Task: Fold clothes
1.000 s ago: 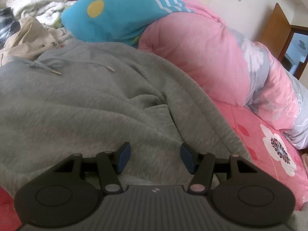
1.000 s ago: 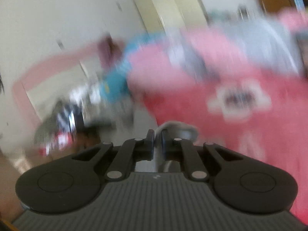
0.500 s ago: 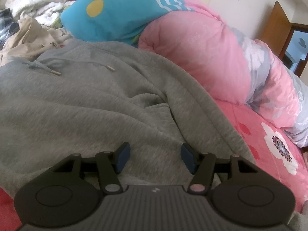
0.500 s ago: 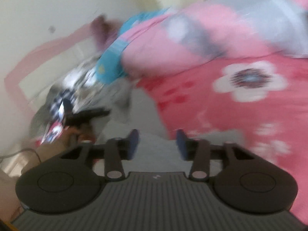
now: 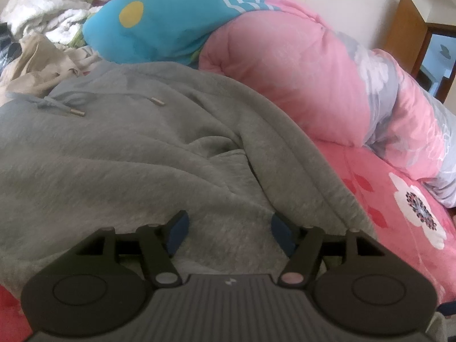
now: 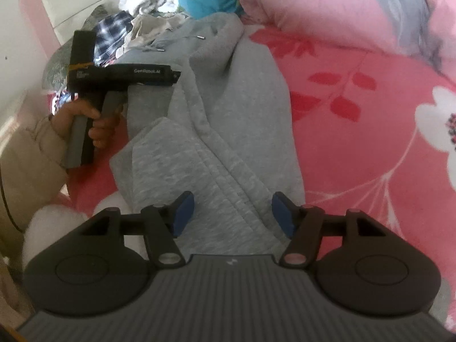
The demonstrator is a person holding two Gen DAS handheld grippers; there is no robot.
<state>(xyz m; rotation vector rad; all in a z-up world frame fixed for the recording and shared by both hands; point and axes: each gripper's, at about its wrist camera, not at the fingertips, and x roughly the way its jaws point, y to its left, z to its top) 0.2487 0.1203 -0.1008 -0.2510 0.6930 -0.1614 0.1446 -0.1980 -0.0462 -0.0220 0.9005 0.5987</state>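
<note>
A grey drawstring garment [image 5: 119,154] lies spread on the bed, with one side folded over along its length [image 6: 228,119]. My left gripper [image 5: 229,233] hovers low over the cloth. Its jaws are opening, and the blue pads [image 5: 178,232] touch nothing, with grey fabric only beneath the gap. My right gripper [image 6: 233,213] hangs over the garment's near end. Its jaws are opening too, with the pads [image 6: 282,216] clear of the ribbed fabric below. In the right wrist view the left gripper [image 6: 174,76] shows from the side, held by a hand [image 6: 94,125].
A rolled pink floral quilt [image 5: 299,71] and a blue pillow [image 5: 159,20] border the garment's far side. A pile of other clothes [image 6: 136,22] lies near the headboard. A pink-red floral sheet [image 6: 356,148] covers the bed. A wooden door [image 5: 404,28] stands at the far right.
The right gripper swung down from a blurred view of wall and quilt to the garment's near end, and its jaws went from shut to apart. The left gripper stayed put, jaws slightly wider.
</note>
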